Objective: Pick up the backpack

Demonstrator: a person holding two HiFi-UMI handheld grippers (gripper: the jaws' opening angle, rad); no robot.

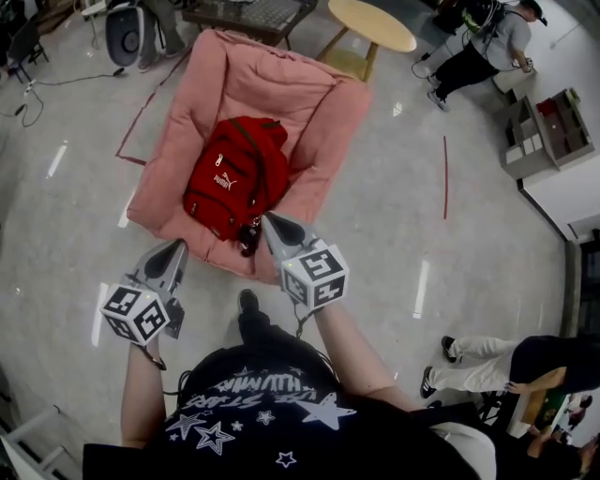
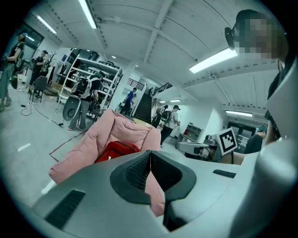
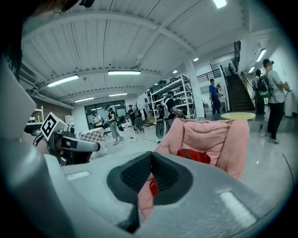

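A red backpack (image 1: 234, 173) with white print lies on a pink floor cushion seat (image 1: 314, 122), its lower end toward me. My left gripper (image 1: 180, 246) is shut and empty, short of the seat's near edge and left of the backpack. My right gripper (image 1: 265, 219) is shut too, its tips just over the backpack's near end by a dark dangling piece (image 1: 248, 237); contact is unclear. In the left gripper view the backpack (image 2: 116, 149) shows beyond the closed left gripper (image 2: 150, 154). The right gripper view has the backpack (image 3: 198, 156) ahead of the shut right gripper (image 3: 152, 156).
A round wooden table (image 1: 370, 26) stands behind the seat. A grey shelf unit (image 1: 548, 131) is at the right. People stand at the top right (image 1: 478, 47) and lower right (image 1: 506, 361). A fan (image 1: 127, 33) and cables lie at the upper left.
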